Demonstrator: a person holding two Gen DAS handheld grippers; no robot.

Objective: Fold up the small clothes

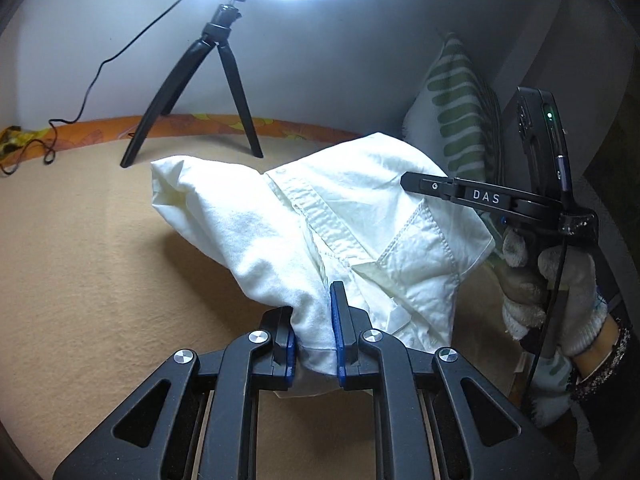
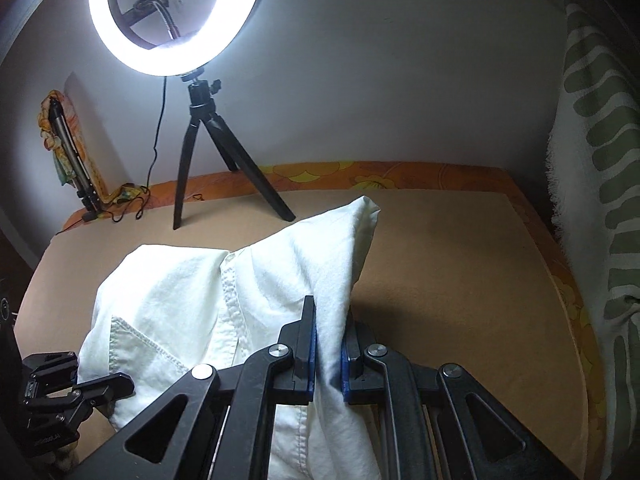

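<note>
Both your left gripper (image 1: 314, 344) and right gripper (image 2: 329, 356) pinch the white shirt (image 1: 320, 216) aloft mid-frame; no fold laid on the bed (image 2: 460, 264) yet

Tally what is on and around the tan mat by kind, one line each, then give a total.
White shirt: 1, held up by both the left gripper and the right gripper
Ring light on black tripod: 1
Folded tripod leaning at the wall: 1
Green-striped cushion: 1
Total: 4
</note>
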